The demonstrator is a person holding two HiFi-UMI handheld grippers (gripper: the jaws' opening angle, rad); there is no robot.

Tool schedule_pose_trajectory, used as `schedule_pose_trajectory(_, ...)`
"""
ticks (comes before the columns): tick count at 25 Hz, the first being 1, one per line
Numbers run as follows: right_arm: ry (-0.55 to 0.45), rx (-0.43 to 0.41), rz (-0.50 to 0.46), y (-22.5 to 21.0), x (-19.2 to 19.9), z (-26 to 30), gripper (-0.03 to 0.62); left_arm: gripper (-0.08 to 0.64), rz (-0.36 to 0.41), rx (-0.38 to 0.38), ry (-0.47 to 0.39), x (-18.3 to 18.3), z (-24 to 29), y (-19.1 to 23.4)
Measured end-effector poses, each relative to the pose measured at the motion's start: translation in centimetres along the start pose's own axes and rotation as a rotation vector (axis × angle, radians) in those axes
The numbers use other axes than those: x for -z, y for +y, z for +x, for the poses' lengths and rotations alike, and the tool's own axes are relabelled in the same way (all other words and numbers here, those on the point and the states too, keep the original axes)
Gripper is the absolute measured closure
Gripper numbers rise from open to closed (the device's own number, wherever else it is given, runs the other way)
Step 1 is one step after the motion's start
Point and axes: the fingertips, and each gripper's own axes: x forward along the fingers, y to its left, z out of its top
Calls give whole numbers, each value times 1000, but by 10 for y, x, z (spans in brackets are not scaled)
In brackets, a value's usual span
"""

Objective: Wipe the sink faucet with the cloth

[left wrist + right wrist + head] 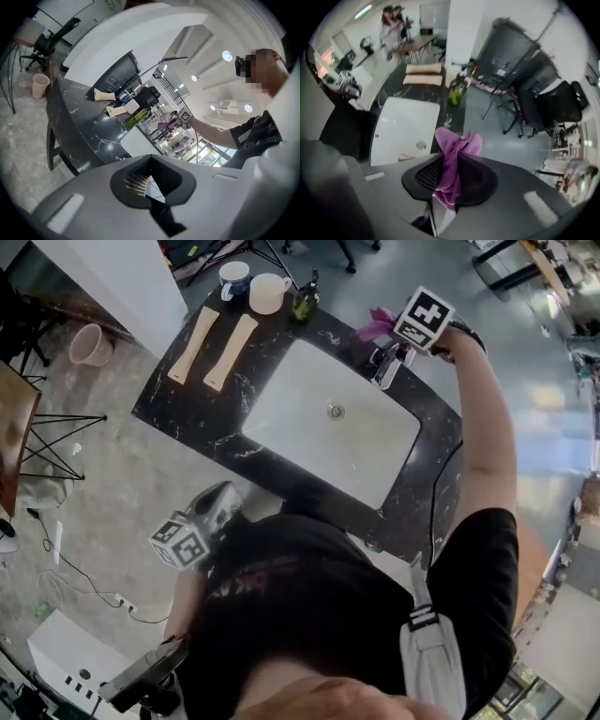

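My right gripper [396, 332] hangs pointing down just above the chrome faucet [387, 366] at the far rim of the white sink [309, 442]. It is shut on a purple cloth [378, 324], which sticks out bunched between the jaws [452, 159]. Under the cloth lie the sink basin [401, 126] and its drain [421, 145]. My left gripper [225, 498] is held low by the person's body, off the counter's near edge. Its jaws stand apart with nothing between them [149, 185]. From there the cloth [165, 125] shows far off over the sink.
The black marble counter [187, 409] carries two pale wooden boards [192, 345] [230, 352], two mugs [234, 279] [269, 292] and a green bottle [305, 301] at its far left. A pink bin [91, 345] and a wire-legged stand [56, 437] are on the floor at left.
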Motion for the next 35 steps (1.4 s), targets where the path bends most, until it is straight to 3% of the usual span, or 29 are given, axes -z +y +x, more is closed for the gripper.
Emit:
schedule_pose_trajectory(3,394,-87,-215,12,3,37,502,561,-36,-28,-33,1,-9,7)
schedule_pose_trajectory(6,708,-176,-313,24,15,83,503,561,-55,-75,-58,5,-20,13)
schedule_pose_trajectory(9,832,-242,-336,34,28,134,503,561,-68,-150,-65,11,-33,19)
schedule_pose_trajectory(14,869,-294,-334,28,31,152,503,561,-75,-206,-85,15,-39,33)
schedule_pose_trajectory(17,775,-302,-309,26,26,146,503,561,-63,-186,-70,11,-34,31)
schedule_pose_trajectory(19,651,-270,-272,14,16,129,503,561,-52,-162,-59,6,-29,29)
schedule_pose_trajectory(22,398,-181,-173,-14,5,87,503,561,-30,-121,-34,1,-18,23)
schedule_pose_trajectory(26,-22,-77,53,-41,6,21,505,561,26,-49,30,-5,1,12)
schedule_pose_trajectory(29,-258,-31,194,-41,14,-13,505,561,74,12,86,-9,17,1)
schedule_pose_trajectory(35,-418,90,287,3,45,-33,505,561,177,139,178,-16,46,-24)
